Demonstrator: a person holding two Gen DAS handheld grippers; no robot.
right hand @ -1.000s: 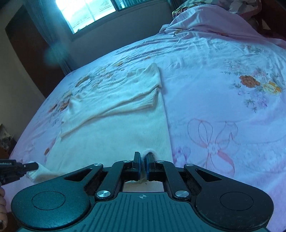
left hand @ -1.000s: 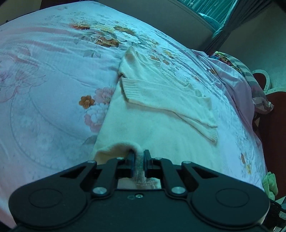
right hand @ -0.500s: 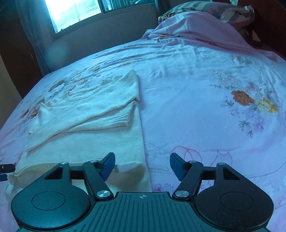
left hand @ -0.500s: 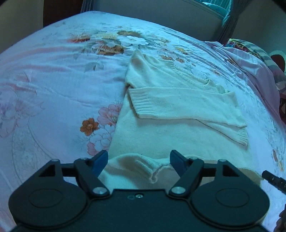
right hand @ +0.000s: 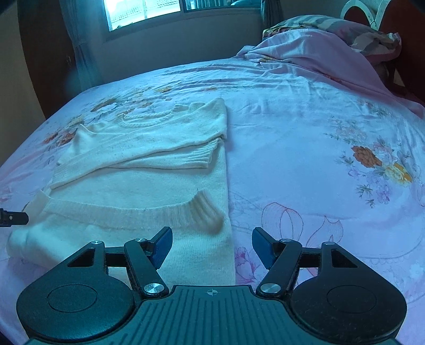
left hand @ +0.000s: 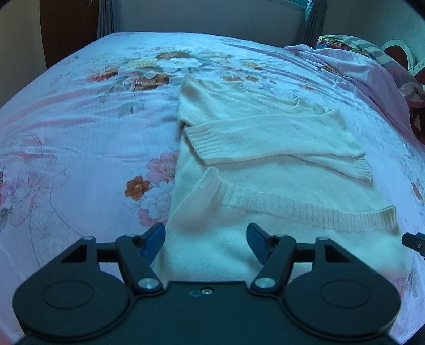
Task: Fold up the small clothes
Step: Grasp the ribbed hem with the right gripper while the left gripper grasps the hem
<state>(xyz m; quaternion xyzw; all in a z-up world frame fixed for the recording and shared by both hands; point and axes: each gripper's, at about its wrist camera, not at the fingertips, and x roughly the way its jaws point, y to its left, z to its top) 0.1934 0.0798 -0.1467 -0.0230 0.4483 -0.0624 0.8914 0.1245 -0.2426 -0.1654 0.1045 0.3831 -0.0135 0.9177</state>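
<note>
Item: cream knit sweater (left hand: 265, 169), small, lying flat on a bed, near its middle. Both sleeves are crossed over the chest, ribbed cuffs showing at either side. The ribbed hem (left hand: 292, 209) has been turned up over the lower body and lies loose, one corner curled. Fabric soft, fuzzy, thick; ribbing at cuffs, hem and round neckline (right hand: 148, 119).

Step in hand: the bottom fold, judged just laid. Both tools have let go. The left gripper (left hand: 205, 241) has its blue pads spread, after opening and then narrowing a little, with the folded edge of the knit below the gap but unpinched. The right gripper (right hand: 211, 245) has also just opened and stands released over the sweater's right edge, nothing clasped.

Next move, as judged: flatten the curled hem corner, then regrasp the folded lower edge at both corners and carry it up toward the neckline. The thick knit should hold a fold but may bunch.

Surroundings: pink floral bedsheet (right hand: 318, 159), smooth with faint creases; bunched pink blanket (right hand: 313, 50) at the head; window (right hand: 143, 10) beyond.
</note>
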